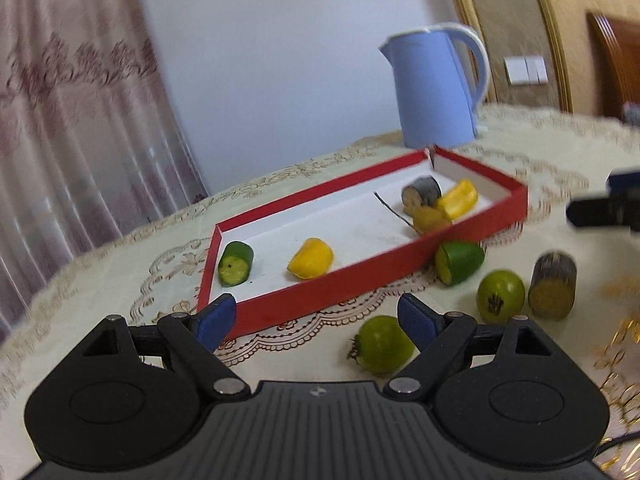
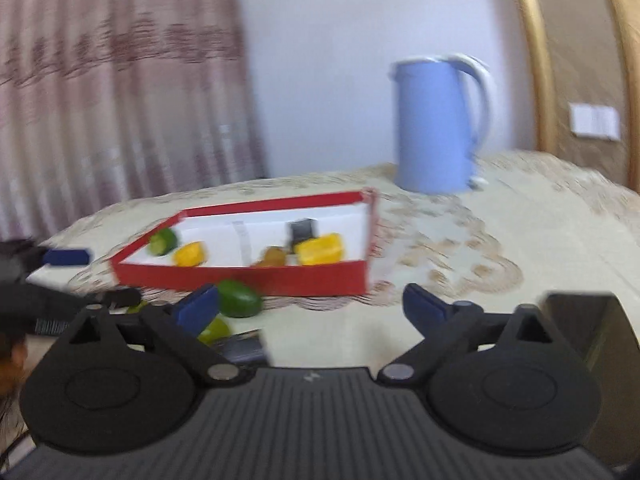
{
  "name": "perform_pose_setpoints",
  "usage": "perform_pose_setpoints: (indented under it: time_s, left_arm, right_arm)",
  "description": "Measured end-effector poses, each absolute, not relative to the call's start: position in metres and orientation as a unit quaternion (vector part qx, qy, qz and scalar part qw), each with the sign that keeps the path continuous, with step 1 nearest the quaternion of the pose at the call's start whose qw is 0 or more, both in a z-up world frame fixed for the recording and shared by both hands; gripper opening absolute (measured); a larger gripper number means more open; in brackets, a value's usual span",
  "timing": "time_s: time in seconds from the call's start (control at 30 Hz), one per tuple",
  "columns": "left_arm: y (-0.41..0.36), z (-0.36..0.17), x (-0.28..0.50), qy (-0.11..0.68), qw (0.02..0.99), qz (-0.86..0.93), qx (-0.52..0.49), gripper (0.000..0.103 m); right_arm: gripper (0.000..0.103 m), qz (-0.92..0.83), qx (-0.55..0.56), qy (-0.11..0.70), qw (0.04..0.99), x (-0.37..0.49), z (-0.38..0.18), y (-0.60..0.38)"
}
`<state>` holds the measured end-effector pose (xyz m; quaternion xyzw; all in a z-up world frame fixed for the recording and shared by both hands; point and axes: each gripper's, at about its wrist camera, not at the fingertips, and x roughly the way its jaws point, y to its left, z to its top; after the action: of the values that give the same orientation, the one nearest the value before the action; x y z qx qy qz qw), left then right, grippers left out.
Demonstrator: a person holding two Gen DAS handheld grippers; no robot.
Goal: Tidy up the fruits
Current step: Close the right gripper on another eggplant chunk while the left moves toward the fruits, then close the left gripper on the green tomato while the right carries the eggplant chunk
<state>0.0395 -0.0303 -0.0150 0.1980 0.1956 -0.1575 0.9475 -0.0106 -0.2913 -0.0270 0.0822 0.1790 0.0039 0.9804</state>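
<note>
Red tray (image 1: 360, 292) with white floor sat on the lace tablecloth (image 1: 532, 148) and already held five pieces: green cucumber chunk (image 1: 235, 263) and yellow piece (image 1: 310, 258) at the near-left end, dark cylinder (image 1: 421, 194), brownish piece (image 1: 430, 218) and second yellow piece (image 1: 459, 198) bunched at the far end. Outside the tray: green half (image 1: 459, 261) touching its front wall, two green tomatoes (image 1: 383, 344) (image 1: 500, 297), and another dark cylinder (image 1: 552, 286) beside them. Left gripper (image 1: 316, 320) was wide apart, empty, nearest tomato just beside its right finger. Right gripper (image 2: 310, 306) was also spread, nothing between the fingers; view blurred. Blue kettle (image 1: 434, 88) stood behind the tray. Judged mid-task, between placements; next move likely called for closing on a loose tomato, which could roll.
</note>
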Motion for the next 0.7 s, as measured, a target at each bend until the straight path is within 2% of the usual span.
perform_pose_setpoints:
  time_s: [0.27,0.33,0.4,0.5,0.57,0.7]
  left_arm:
    - [-0.044,-0.026,0.038,0.216,0.932,-0.191,0.22,0.088]
    - [-0.048,-0.028,0.039,0.227,0.926,-0.201,0.224,0.078]
    - [-0.05,-0.031,0.04,0.238,0.921,-0.206,0.228,0.059]
    - [-0.048,-0.03,0.04,0.247,0.919,-0.221,0.213,0.044]
    - [-0.048,-0.031,0.041,0.249,0.921,-0.217,0.207,0.038]
    - [-0.041,-0.029,0.045,0.257,0.922,-0.228,0.18,0.037]
  right_arm:
    - [0.103,-0.016,0.053,0.213,0.976,-0.001,-0.028,-0.283]
    - [0.103,-0.021,0.052,0.219,0.974,0.0,-0.029,-0.283]
    - [0.103,-0.015,0.059,0.217,0.974,-0.001,-0.029,-0.285]
    - [0.103,-0.005,0.067,0.207,0.976,-0.004,-0.029,-0.287]
    - [0.103,-0.003,0.067,0.201,0.977,-0.005,-0.028,-0.287]
    - [0.103,0.008,0.072,0.168,0.983,-0.015,-0.026,-0.289]
